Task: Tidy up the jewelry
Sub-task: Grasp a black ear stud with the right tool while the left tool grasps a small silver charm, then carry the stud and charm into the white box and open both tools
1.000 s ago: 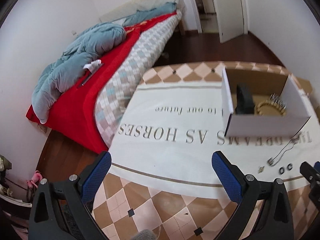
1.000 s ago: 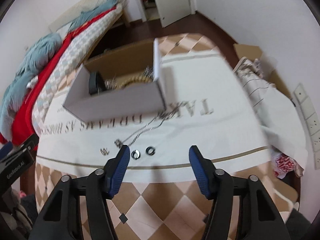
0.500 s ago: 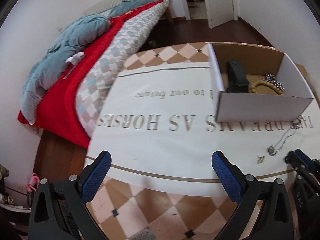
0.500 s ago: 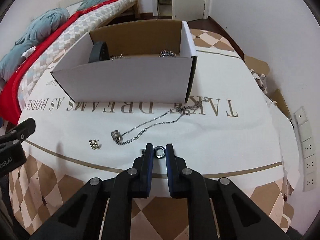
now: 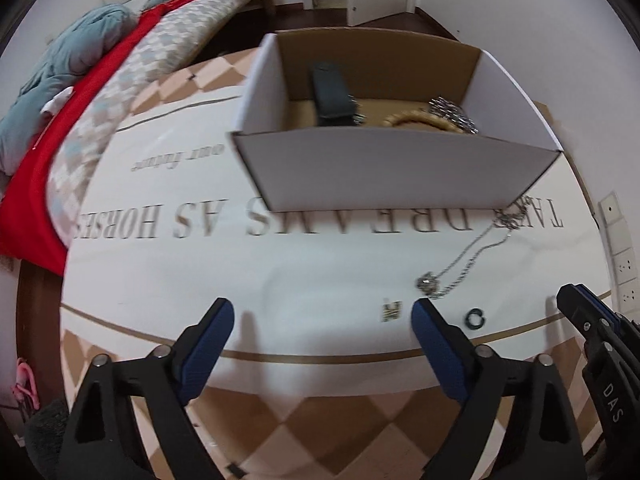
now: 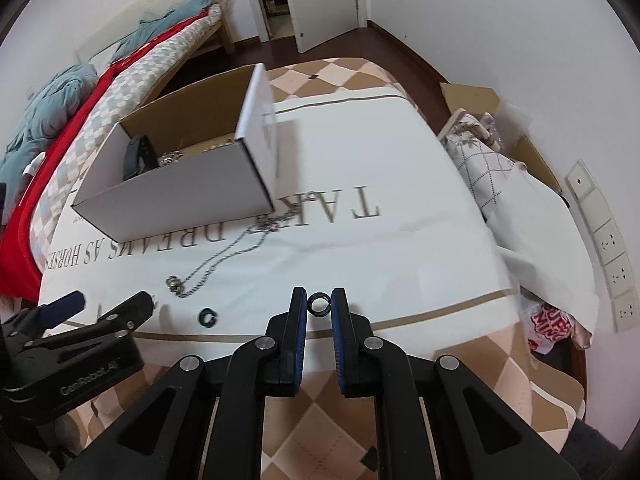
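Observation:
My right gripper (image 6: pixel 319 306) is shut on a small dark ring (image 6: pixel 319 305) held between its blue pads, just above the tablecloth. A second dark ring (image 6: pixel 208 317) (image 5: pixel 474 319) lies on the cloth to its left. A silver chain necklace (image 6: pixel 224 260) (image 5: pixel 464 264) runs from a pendant toward the white cardboard box (image 6: pixel 176 200) (image 5: pixel 392 172). A small gold earring (image 5: pixel 391 309) lies by my left gripper (image 5: pixel 322 320), which is open and empty over the cloth. The box holds a dark watch (image 5: pixel 332 96), a beaded bracelet (image 5: pixel 408 122) and a silver piece (image 5: pixel 452 114).
A white tablecloth (image 6: pixel 400 248) with printed lettering covers the checkered table. A bed with a red cover (image 5: pixel 80 120) stands at the left. A cardboard box with fabric (image 6: pixel 480 136) sits off the table's right side. Wall sockets (image 6: pixel 612 264) are on the right wall.
My right gripper closed on one of the two rings and lifted it slightly off the cloth. My left gripper swung right, closer to the box and the earring.

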`<state>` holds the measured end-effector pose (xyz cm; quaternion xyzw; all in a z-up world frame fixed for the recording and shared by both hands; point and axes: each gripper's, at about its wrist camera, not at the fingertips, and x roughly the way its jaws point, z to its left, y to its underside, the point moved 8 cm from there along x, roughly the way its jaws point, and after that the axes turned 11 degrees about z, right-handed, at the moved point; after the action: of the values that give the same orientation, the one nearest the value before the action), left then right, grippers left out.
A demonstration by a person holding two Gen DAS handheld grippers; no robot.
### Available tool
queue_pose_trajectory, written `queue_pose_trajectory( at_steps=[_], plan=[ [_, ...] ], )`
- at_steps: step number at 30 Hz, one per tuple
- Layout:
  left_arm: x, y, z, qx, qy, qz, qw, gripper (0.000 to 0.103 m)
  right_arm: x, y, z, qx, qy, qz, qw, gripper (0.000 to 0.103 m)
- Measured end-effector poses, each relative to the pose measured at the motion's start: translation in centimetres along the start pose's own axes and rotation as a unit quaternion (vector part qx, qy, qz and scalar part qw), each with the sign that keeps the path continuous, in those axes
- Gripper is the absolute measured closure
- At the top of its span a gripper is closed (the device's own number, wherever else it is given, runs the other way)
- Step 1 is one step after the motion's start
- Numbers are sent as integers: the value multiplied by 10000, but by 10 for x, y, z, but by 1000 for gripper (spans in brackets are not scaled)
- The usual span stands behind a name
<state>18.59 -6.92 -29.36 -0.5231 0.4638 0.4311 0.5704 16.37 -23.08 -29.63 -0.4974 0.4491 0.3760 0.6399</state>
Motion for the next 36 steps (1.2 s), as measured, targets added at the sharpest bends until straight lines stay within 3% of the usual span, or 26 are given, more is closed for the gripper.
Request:
queue_pose_trajectory(
  at_steps=[2,4,8,12,13,23,36],
  plan=[
    [1,-1,-6,47,16,-8,10000,15,1,-1,-4,38,13,5,10000,90],
    [2,0,-12,113,38,-5,9999,30,2,-1,-6,71,19,18,10000,90],
    [2,1,-23,207,155,-24,9997,50,4,-1,-10,124,20,30,9999,90],
    [-1,1,-35,386,222,-90,9990,94,4,-2,-13,173,21,19,9998,90],
    [-2,2,-37,411,232,-83,9988,97,3,-2,-13,187,21,6,9998,90],
    [-33,8,-26,368,413,-308,9980,97,-24,-10,-7,235,-132,-242,9993,90],
    [-114,-25,56,-250,593,-901,9939,97,-75,-27,10,255,-688,-610,9954,90]
  ],
)
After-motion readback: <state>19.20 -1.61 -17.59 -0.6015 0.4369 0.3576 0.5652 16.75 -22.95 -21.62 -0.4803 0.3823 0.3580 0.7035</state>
